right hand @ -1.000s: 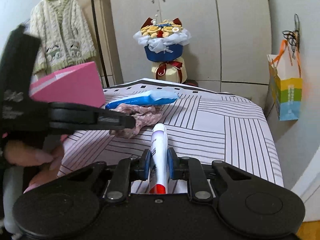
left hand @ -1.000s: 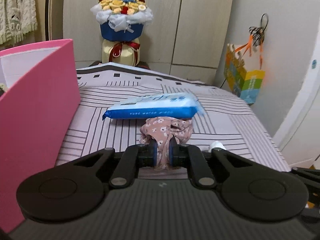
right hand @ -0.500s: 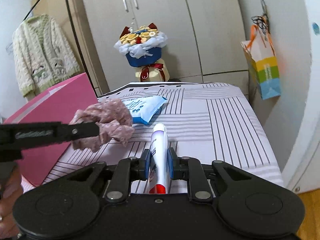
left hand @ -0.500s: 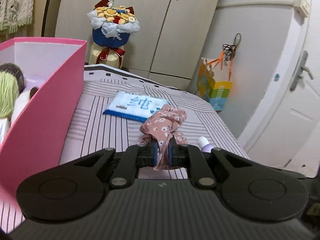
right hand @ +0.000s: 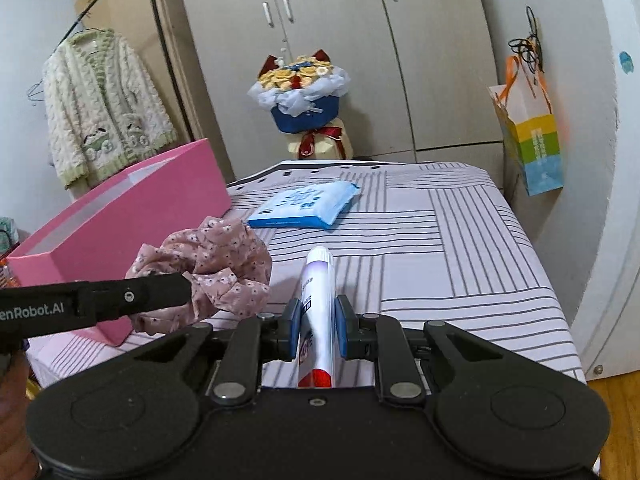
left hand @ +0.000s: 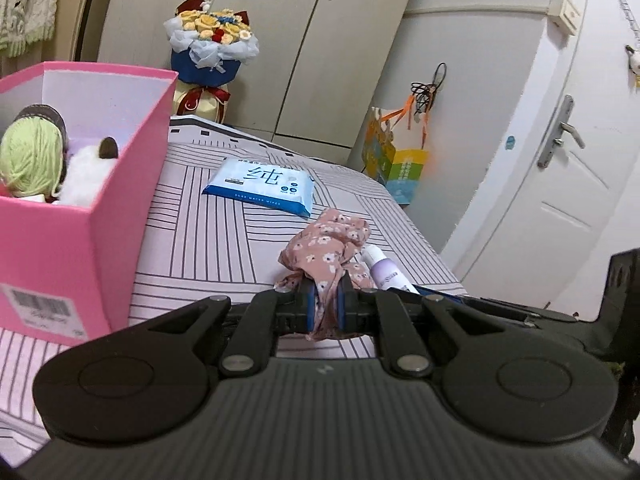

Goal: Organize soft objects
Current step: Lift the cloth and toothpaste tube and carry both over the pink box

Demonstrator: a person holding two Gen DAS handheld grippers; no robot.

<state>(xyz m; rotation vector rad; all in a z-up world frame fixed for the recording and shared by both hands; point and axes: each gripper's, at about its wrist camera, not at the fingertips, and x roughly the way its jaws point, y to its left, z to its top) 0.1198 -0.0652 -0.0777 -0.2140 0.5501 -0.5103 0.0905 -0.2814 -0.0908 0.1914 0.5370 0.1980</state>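
Observation:
My left gripper (left hand: 325, 305) is shut on a pink floral scrunchie (left hand: 328, 240) and holds it in the air above the striped table (left hand: 224, 248). It also shows in the right wrist view (right hand: 216, 264), to the left of my right gripper. My right gripper (right hand: 317, 320) is shut on a white tube with a red end (right hand: 316, 312), lifted above the table. The tube's tip shows in the left wrist view (left hand: 380, 268). A pink box (left hand: 80, 220) at the left holds a green yarn ball (left hand: 28, 160) and white plush (left hand: 86, 176).
A blue wet-wipes pack (left hand: 260, 186) lies on the table's middle; it also shows in the right wrist view (right hand: 308, 204). A flower bouquet (right hand: 300, 100) and wardrobe stand behind. A colourful paper bag (right hand: 528, 140) hangs at the right. A white door (left hand: 560, 160) is at the right.
Both grippers have risen with their loads. The left gripper has lifted the scrunchie higher, so the inside of the pink box has come into view.

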